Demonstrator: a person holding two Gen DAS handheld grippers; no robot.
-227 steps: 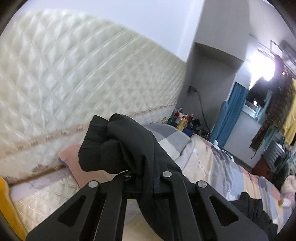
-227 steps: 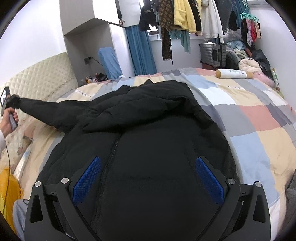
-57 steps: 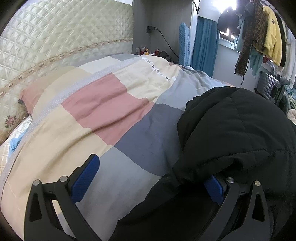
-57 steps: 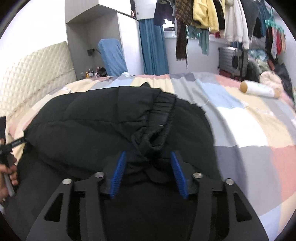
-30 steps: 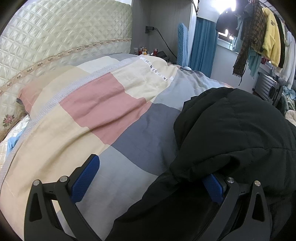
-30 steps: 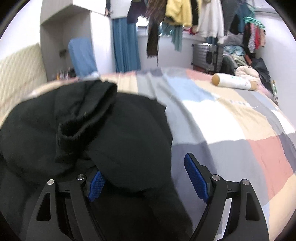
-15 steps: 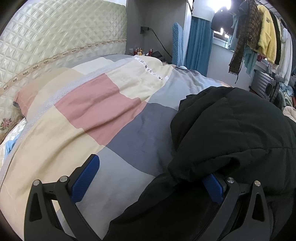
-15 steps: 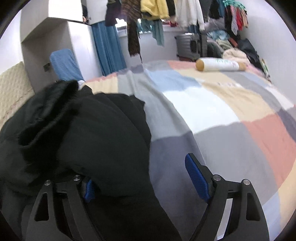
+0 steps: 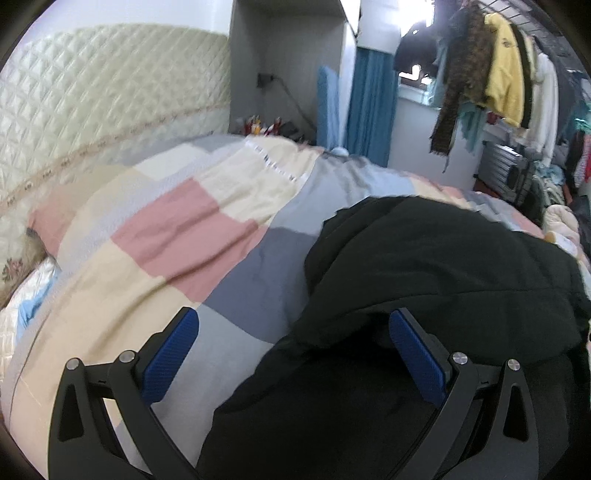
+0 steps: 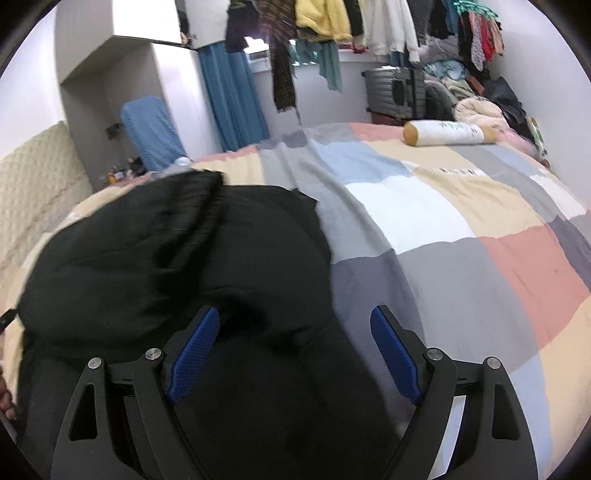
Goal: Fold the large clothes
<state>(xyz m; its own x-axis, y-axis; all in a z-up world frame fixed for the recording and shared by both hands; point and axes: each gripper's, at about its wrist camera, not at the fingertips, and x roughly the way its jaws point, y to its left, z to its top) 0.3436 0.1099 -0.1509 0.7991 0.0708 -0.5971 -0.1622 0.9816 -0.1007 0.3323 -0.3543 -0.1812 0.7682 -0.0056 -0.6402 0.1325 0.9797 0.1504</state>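
Observation:
A large black padded jacket (image 9: 436, 266) lies on the patchwork bed, with both sleeves folded in over its body. My left gripper (image 9: 293, 332) is open and hovers over the jacket's left edge, holding nothing. In the right wrist view the jacket (image 10: 177, 258) fills the left half, with a folded sleeve lying across the top. My right gripper (image 10: 295, 332) is open and empty above the jacket's right edge.
The patchwork quilt (image 9: 177, 236) covers the bed, also in the right wrist view (image 10: 461, 251). A quilted cream headboard (image 9: 92, 129) stands to the left. A bolster pillow (image 10: 443, 133) lies far right. Clothes hang on a rail (image 10: 332, 22); a suitcase (image 10: 395, 88) stands behind the bed.
My right gripper has let go of the sleeve, opened and swung to the jacket's right edge. My left gripper stays open and has lifted slightly off the jacket's edge.

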